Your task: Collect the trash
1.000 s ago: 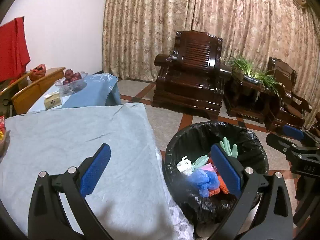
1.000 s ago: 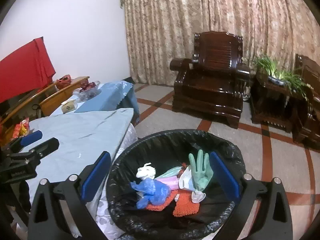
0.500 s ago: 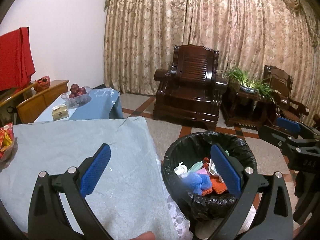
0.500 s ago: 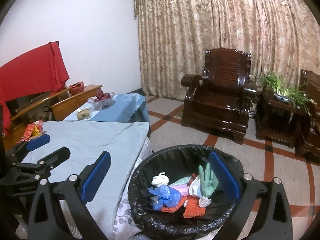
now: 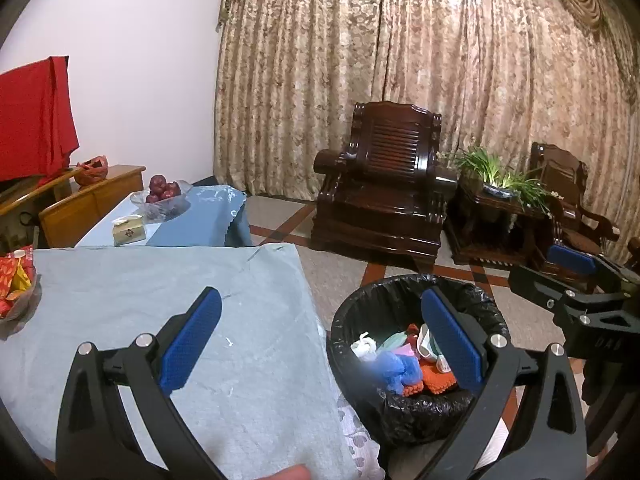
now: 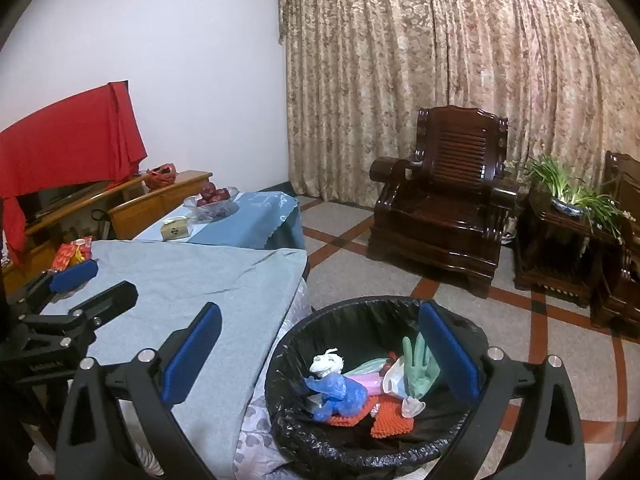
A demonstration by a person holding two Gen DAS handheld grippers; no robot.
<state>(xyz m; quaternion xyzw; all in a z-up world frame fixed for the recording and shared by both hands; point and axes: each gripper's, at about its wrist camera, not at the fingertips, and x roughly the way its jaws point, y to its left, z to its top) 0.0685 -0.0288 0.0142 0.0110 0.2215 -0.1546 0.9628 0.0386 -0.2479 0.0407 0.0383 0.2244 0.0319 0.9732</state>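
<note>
Left gripper point(image 5: 320, 334): jaws spread wide, nothing between the blue pads; held above the tabletop edge and the bin. In the right wrist view it shows at the left, over the tabletop point(image 6: 76, 300).
Right gripper point(image 6: 320, 348): jaws spread wide and empty, above the bin. In the left wrist view it shows at the far right point(image 5: 576, 280), beyond the bin.
Fingertip point(image 5: 286, 473): a bit of skin at the bottom edge of the left wrist view.
Tabletop point(image 5: 132, 292): covered with a pale blue cloth; a patterned cloth hangs off its near corner beside the bin.
Bin point(image 6: 316, 448): round, lined with a black bag, on the floor just beside the tabletop corner.
Trash point(image 6: 360, 384): lies inside the bin; a white wad point(image 6: 328, 362), a blue bag point(image 6: 338, 392), a green glove point(image 6: 418, 366) standing up, orange knit pieces point(image 6: 390, 416) and pink and pale bits between them.
Snacks point(image 5: 14, 280): red packets in a clear bowl at the tabletop's left edge.
Low table point(image 6: 248, 222): farther back, blue cloth, carrying a small box point(image 6: 175, 228) and a glass bowl of red fruit point(image 6: 212, 196).
Cabinet point(image 6: 160, 200): wooden, by the wall, with a red cloth point(image 6: 68, 136) draped behind it.
Armchair point(image 6: 444, 208): dark carved wood, across the tiled floor.
Plant point(image 6: 568, 192): on a dark side table right of the armchair.
Curtain point(image 6: 440, 60): patterned, covering the far wall.
</note>
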